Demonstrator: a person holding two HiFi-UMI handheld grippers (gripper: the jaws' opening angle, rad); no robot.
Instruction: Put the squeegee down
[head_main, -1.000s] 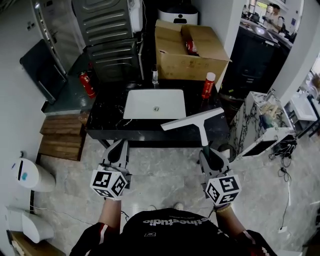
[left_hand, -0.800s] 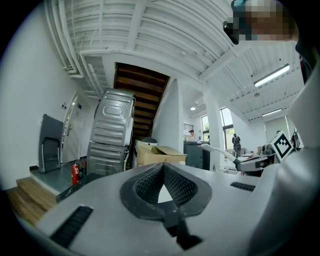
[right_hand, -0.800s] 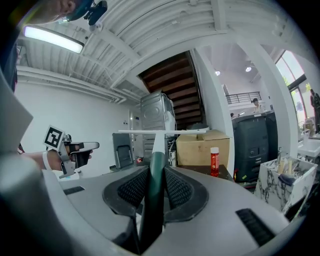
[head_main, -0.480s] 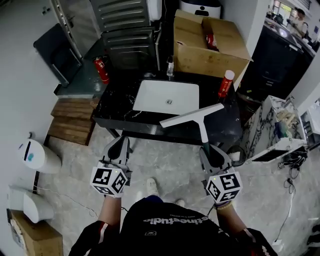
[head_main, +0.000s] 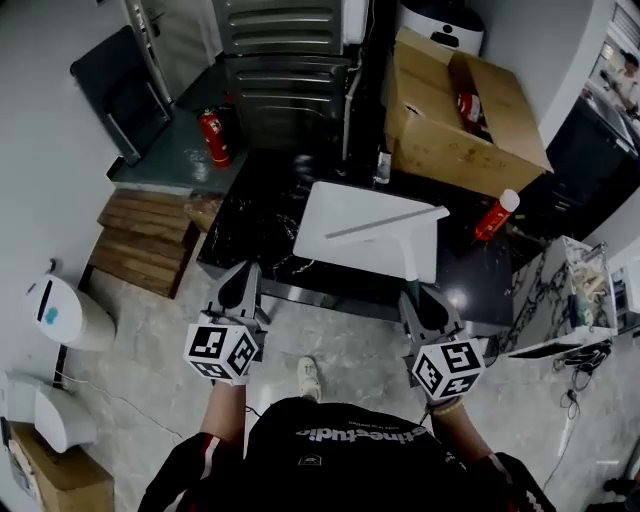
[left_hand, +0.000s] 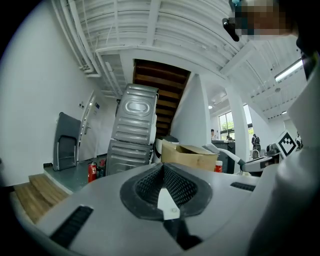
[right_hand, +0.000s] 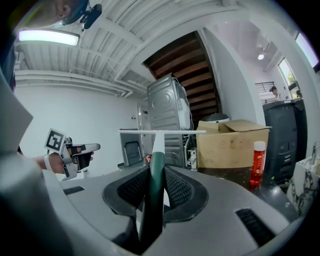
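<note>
White-bladed squeegee (head_main: 385, 224), dark green handle (right_hand: 153, 192) clamped in right tool (head_main: 416, 298), left tool (head_main: 240, 287) closed

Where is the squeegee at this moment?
Head view, right side: the squeegee is clamped by its green handle in the right hand-held gripper. Its blade shows over the white sink, left of the red bottle.

This looks like a bare workshop or test space, not a home. A white sink (head_main: 365, 228) sits in a free-standing black counter (head_main: 258, 215). Beyond the sink are a cardboard box (head_main: 455, 110), a fire extinguisher (head_main: 213, 137) and grey metal cabinets (head_main: 290, 60) (a ribbed ceiling (left_hand: 170, 30) overhead).
</note>
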